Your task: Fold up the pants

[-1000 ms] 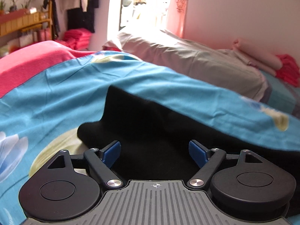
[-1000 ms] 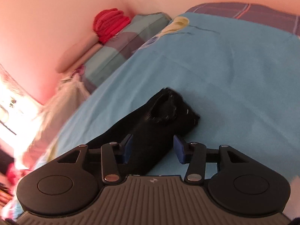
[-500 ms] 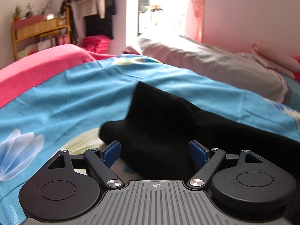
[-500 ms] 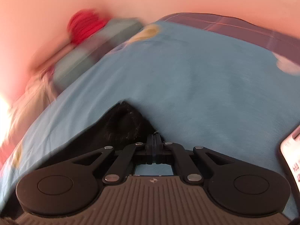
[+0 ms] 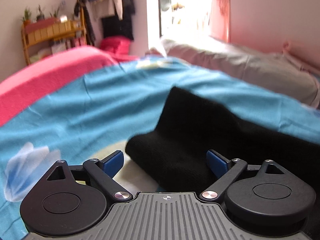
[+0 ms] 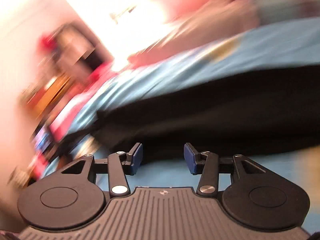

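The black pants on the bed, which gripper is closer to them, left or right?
Left. The left gripper has the black pants lying between its open fingers. The right gripper is open just short of their edge, over the blue sheet.

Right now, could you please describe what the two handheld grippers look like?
Both match: the left gripper and right gripper have matte black linkage arms with silver pivot screws, blue pads, round black side discs and a ribbed grey body bearing a small crosshair mark. No cables or sleeves show.

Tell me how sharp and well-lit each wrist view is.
Left wrist view: mostly sharp, slight blur; doorway blown out white; black pants lose detail in darkness. Right wrist view: background heavily motion-smeared, bright glare upper left, only the right tool crisp.
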{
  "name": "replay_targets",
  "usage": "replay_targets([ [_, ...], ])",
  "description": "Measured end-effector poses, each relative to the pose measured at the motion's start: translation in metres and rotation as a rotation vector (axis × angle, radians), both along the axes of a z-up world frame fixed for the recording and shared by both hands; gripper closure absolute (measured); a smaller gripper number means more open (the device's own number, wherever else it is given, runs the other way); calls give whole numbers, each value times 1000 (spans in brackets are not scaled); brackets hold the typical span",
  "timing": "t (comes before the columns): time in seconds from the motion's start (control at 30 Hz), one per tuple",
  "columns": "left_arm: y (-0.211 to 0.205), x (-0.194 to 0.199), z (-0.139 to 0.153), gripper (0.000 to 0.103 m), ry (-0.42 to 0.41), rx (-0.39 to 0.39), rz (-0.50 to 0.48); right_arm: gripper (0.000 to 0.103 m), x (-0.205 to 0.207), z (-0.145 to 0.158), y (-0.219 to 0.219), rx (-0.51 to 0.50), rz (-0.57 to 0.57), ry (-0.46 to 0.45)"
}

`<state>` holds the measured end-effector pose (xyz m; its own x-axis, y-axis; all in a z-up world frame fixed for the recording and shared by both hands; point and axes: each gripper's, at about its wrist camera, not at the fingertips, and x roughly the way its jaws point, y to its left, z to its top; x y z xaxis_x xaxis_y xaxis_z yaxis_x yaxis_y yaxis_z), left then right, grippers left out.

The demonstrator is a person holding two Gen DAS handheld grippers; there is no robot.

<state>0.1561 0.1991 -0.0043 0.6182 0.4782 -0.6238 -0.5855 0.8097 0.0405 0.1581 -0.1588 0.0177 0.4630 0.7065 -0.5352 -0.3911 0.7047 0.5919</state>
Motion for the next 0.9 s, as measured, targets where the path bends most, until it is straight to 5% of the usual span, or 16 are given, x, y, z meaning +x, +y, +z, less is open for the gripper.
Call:
replay_targets([
  [0.17,17,-3,-6,0,-10,-110,21,50,39,-29,87,-75,151,15],
  [0.27,20,-3,-7,0,-13,-134,23,48,62,-32,98,-33,83,-62],
  [0.3,20,-3,-7,0,-10,-134,23,48,62,-36,97,19,57,-7],
  [0.37,20,-2,-7,0,0,-128,27,52,59,-47,112,132,237,125],
  [0.4,21,-2,-7,0,4,-131,28,51,43,-43,121,101,330,109],
  [0.5,23,-1,-8,0,7,-149,28,53,4,-25,123,-72,447,-156],
  [0.57,23,-3,-7,0,6,-148,34,57,30,-35,105,-73,255,9],
  [0.6,24,-4,-5,0,3,-147,42,57,32,-37,103,-92,265,28],
  [0.73,37,-21,7,0,-56,-165,121,46,-23,-1,119,-382,548,-250],
  [0.8,48,-32,13,0,-93,-179,193,44,-21,20,114,-373,604,-259],
  [0.9,66,-44,17,0,-89,-168,323,39,-1,53,122,-340,545,-331],
])
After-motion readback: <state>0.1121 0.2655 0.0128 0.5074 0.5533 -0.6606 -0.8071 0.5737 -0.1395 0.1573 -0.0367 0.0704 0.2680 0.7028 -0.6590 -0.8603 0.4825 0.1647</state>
